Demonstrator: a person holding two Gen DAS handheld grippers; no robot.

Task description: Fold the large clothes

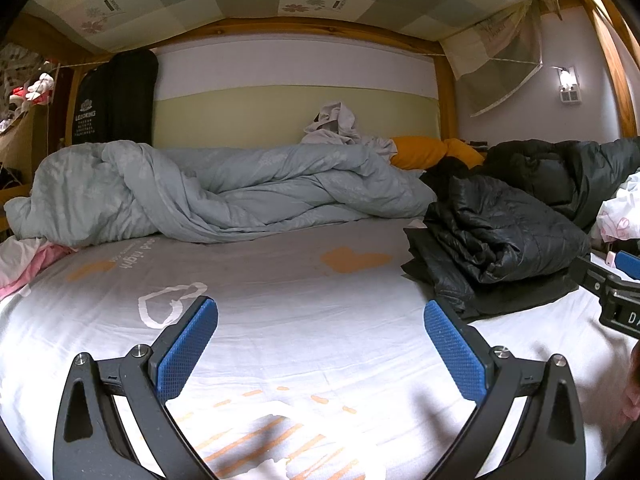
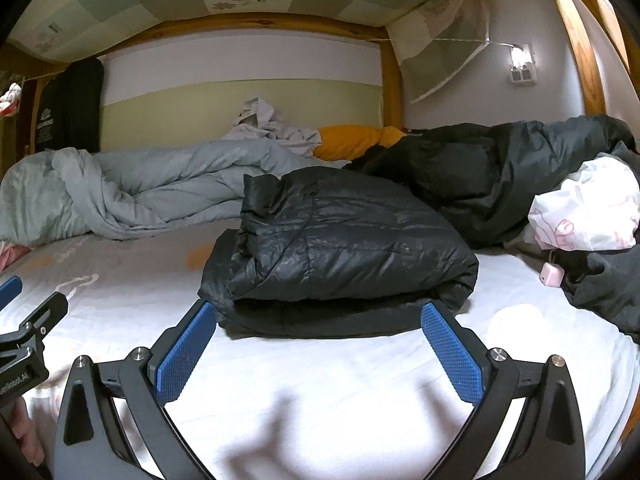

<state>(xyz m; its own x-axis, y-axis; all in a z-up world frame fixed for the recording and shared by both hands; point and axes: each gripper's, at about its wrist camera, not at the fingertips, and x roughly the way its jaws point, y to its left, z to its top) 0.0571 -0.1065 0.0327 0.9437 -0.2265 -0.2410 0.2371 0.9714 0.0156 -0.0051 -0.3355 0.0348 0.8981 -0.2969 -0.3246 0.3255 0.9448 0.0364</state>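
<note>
Both claws gape wide and hold nothing: the left claw (image 1: 320, 344) hovers over bare bedsheet (image 1: 304, 320), the right claw (image 2: 319, 344) faces the folded black puffer jacket (image 2: 340, 248), which lies on the bed just beyond its fingertips. Only the right wrist view shows a white plastic bag (image 2: 588, 208) whole and a small pink charger (image 2: 552, 274); the left view alone shows pink cloth (image 1: 24, 268) beside the rumpled grey duvet (image 1: 208, 192).
</note>
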